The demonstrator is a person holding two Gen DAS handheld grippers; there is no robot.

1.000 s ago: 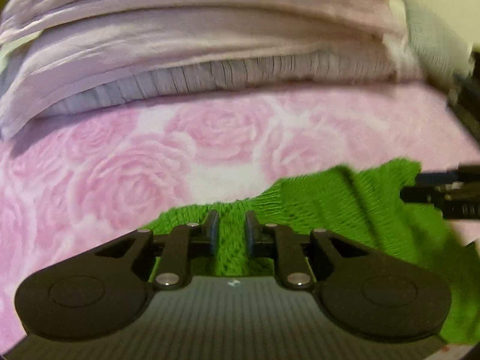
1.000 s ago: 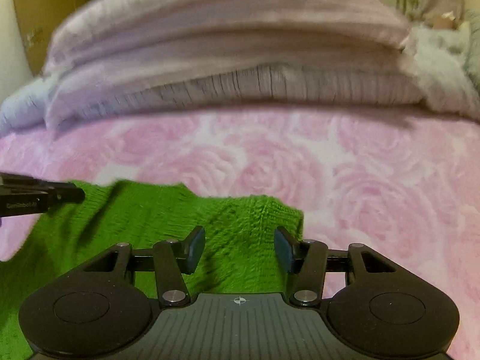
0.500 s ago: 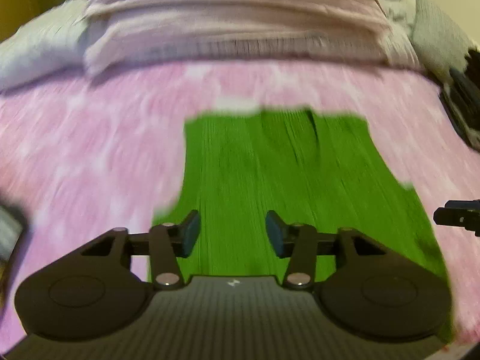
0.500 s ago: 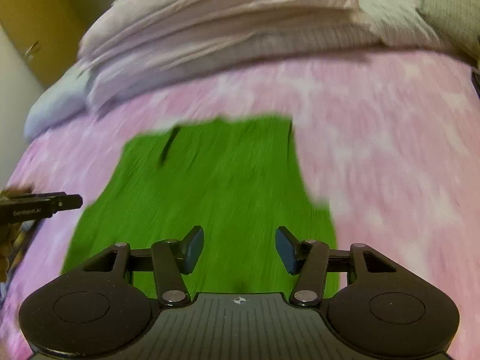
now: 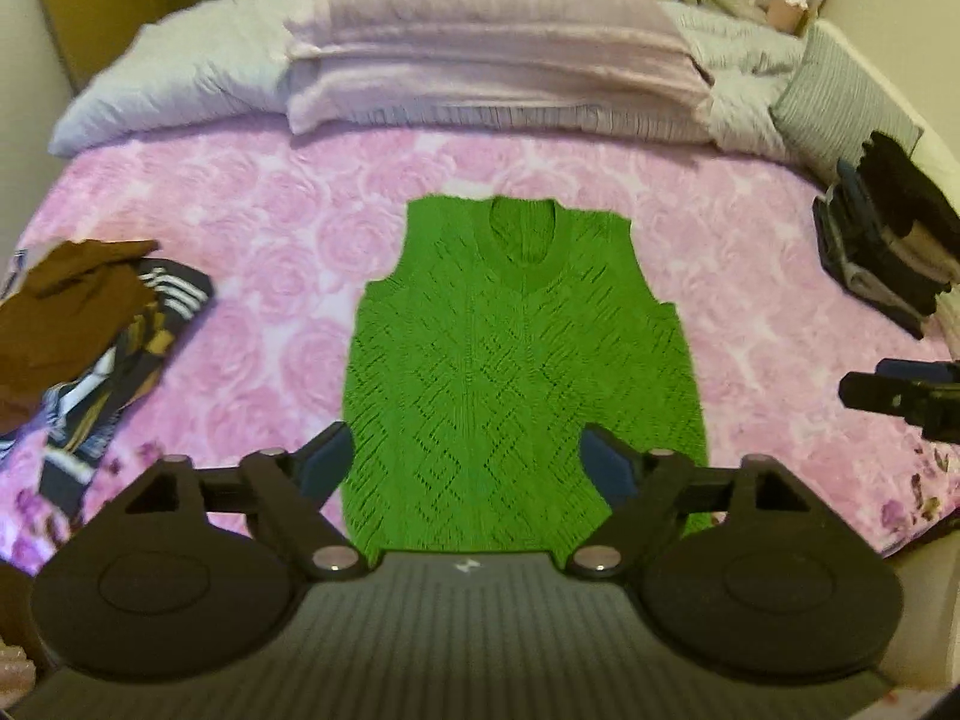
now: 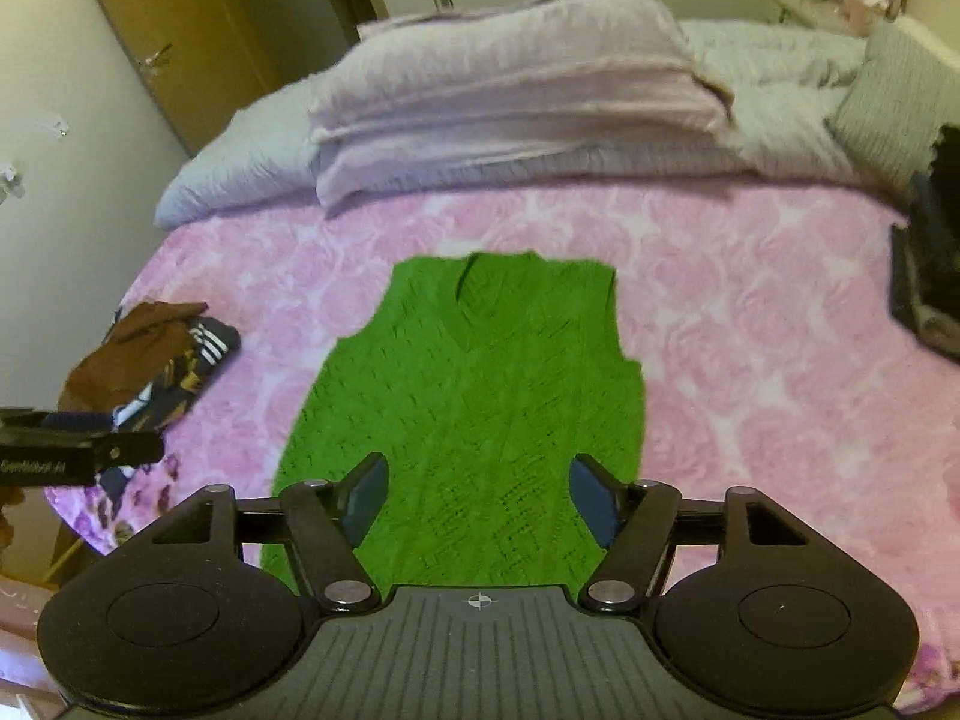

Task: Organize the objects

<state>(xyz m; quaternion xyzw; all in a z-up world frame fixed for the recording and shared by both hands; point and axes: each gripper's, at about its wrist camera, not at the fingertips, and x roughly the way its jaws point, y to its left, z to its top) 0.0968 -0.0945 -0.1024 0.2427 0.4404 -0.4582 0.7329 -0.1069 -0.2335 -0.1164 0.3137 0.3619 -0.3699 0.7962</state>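
Observation:
A green knitted vest (image 5: 516, 360) lies spread flat on the pink rose-patterned bedspread (image 5: 252, 252), neck toward the pillows; it also shows in the right wrist view (image 6: 480, 396). My left gripper (image 5: 465, 459) is open and empty, raised above the vest's lower hem. My right gripper (image 6: 477, 498) is open and empty, also above the hem. The right gripper's tip shows at the right edge of the left wrist view (image 5: 900, 399). The left gripper's tip shows at the left edge of the right wrist view (image 6: 78, 447).
A pile of brown and dark striped clothes (image 5: 84, 330) lies at the bed's left edge. A stack of dark folded clothes (image 5: 888, 246) sits at the right edge. Folded lilac blankets (image 5: 480, 60) and grey pillows (image 5: 180, 84) lie at the head.
Both grippers let go of the vest and pulled back and up from it. The left jaws went from nearly shut to wide open. The vest now lies flat.

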